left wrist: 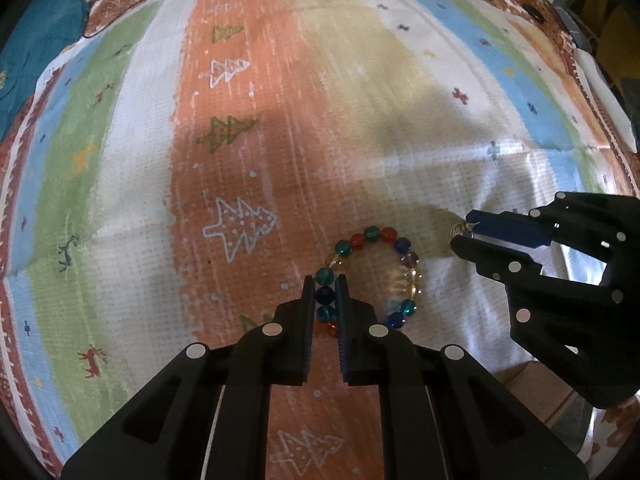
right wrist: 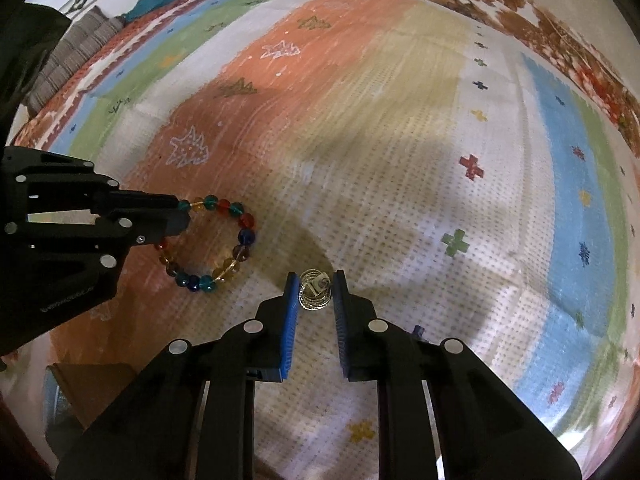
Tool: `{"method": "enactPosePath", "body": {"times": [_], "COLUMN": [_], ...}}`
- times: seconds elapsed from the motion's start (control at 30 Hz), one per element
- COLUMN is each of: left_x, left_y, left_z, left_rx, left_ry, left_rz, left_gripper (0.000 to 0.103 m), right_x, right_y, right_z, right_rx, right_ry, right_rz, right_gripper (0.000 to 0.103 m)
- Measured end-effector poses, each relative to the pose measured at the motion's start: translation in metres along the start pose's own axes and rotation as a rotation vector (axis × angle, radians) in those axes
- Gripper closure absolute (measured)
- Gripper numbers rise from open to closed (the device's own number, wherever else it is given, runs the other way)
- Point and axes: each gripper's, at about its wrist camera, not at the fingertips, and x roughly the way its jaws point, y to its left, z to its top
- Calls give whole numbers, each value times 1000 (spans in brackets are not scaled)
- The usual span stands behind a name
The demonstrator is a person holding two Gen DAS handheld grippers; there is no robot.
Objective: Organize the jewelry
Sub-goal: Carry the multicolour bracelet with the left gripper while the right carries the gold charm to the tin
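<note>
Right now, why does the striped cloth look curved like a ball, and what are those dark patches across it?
In both wrist views the fisheye lens bends the flat cloth and leaves black corners. The left wrist view has soft shadows across the orange stripe and near the bead bracelet, with the edges smeared. In the right wrist view a shadow sits just beyond the small metal ornament, and the far cloth is blurred.

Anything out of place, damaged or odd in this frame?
Nothing stands out. The beaded bracelet lies intact as a closed loop on the patterned cloth, left gripper closed on its beads. The right gripper straddles a small gold ornament. Nothing spilled.
</note>
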Motion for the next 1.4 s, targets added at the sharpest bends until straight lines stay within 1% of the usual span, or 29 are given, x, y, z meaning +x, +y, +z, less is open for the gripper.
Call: {"method": "enactPosePath", "body": {"times": [0.17,0.23,0.3,0.33,0.43,0.53,0.73,0.83,0.9,0.97,1.07,1.13,1.23,1.4], "left_x": [-18,-24,-29,-31,-38,-49,-62,-69,-75,-81,-87,-93,-106,-124], "left_y": [-5,-8,-9,-12,-21,-30,-43,-48,-49,-51,-52,-53,-50,-48], "left_z": [-4,-7,-10,-11,-14,-18,-19,-21,-22,-26,-30,-33,-37,-45], "left_rx": [-1,-15,-19,-17,-12,-3,28,49,54,62,66,74,62,37], "left_ry": [-26,-32,-37,-45,-64,-81,-110,-125,-133,-141,-152,-164,-200,-231], "left_rz": [-20,-52,-67,-70,-66,-65,-40,-27,-32,-35,-39,-30,-6,-30], "left_gripper": [94,94,94,94,94,94,94,94,94,94,94,94,94,94], "right_x": [-18,-22,-27,-29,-38,-48,-62,-71,-77,-85,-99,-107,-118,-127], "right_y": [-5,-6,-5,-4,-7,-12,-12,-12,-13,-9,-4,1,5,8], "right_z": [-3,-7,-11,-14,-22,-29,-38,-43,-46,-47,-48,-50,-55,-62], "right_rx": [35,43,42,42,60,84,121,136,149,136,128,128,133,138], "right_ry": [-23,-22,-15,-14,-11,-18,-40,-54,-69,-85,-115,-135,-156,-169], "right_rz": [-33,-52,-98,-106,-124,-123,-133,-154,-167,-186,-184,-177,-162,-143], "right_gripper": [85,85,85,85,85,85,85,85,85,85,85,85,85,85]}}
